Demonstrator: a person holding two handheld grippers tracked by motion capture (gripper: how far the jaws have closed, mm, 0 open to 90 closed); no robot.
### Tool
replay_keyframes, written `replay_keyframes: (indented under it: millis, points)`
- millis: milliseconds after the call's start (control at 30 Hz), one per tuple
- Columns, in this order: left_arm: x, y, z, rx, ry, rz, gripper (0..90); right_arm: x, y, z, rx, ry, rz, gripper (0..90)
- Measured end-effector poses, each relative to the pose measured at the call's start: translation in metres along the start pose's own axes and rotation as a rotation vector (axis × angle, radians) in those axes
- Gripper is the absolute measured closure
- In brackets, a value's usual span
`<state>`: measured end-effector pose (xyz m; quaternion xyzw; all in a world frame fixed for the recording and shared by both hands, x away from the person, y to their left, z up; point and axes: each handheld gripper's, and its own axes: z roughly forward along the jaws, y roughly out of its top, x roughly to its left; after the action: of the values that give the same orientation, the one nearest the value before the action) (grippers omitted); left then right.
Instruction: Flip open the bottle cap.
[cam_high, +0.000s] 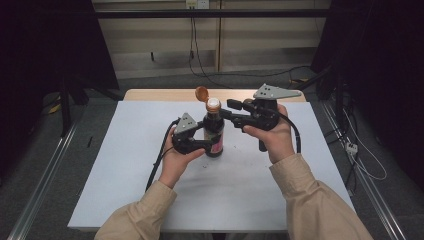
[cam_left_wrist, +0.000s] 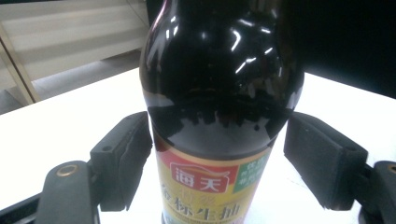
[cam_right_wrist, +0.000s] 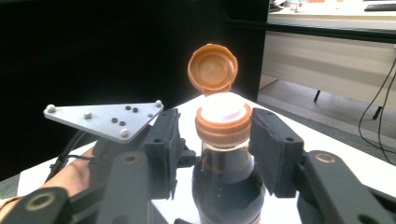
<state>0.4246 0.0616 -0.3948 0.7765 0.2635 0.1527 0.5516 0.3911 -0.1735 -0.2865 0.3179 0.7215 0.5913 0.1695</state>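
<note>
White table (cam_high: 125, 190): open-capped bottle (cam_high: 213, 132) between hand-held grippers

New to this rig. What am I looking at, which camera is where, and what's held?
No robot here: a person holds a hand-held gripper in each hand at a white table. The high view looks down from above; the other two cameras ride on the grippers. The left hand-held gripper has its jaws on either side of a dark sauce bottle, at the body; whether they clamp is unclear. The right hand-held gripper brackets the neck, with visible gaps. The orange flip cap is hinged open.
</note>
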Motion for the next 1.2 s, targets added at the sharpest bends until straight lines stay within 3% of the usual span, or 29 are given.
replay_keyframes:
  millis: [200,433,567,667,800,933,1200]
  points:
    - [0.005,0.0,-0.005,0.001,-0.012,-0.034,18.9,0.001,0.0,0.003,-0.003,-0.013,-0.002,42.4]
    - [0.004,-0.002,-0.011,0.002,-0.018,-0.024,15.0,0.001,-0.004,0.001,-0.006,-0.016,0.006,34.5]
    - [0.006,-0.003,-0.015,-0.009,-0.031,-0.038,11.6,0.0,-0.007,0.0,-0.008,-0.009,0.011,30.3]
    - [0.008,-0.002,-0.019,-0.022,-0.028,-0.032,9.0,-0.001,-0.01,-0.002,-0.008,-0.015,0.008,29.1]
    - [0.009,-0.003,-0.022,-0.001,-0.019,-0.02,4.4,-0.003,-0.015,-0.002,-0.01,-0.013,0.02,27.3]
    - [0.012,-0.004,-0.024,-0.004,-0.036,-0.047,2.5,-0.004,-0.02,-0.003,0.0,-0.01,0.025,25.3]
    - [0.015,-0.004,-0.034,-0.016,-0.044,-0.02,2.1,-0.007,-0.033,-0.007,0.009,-0.008,0.042,20.6]
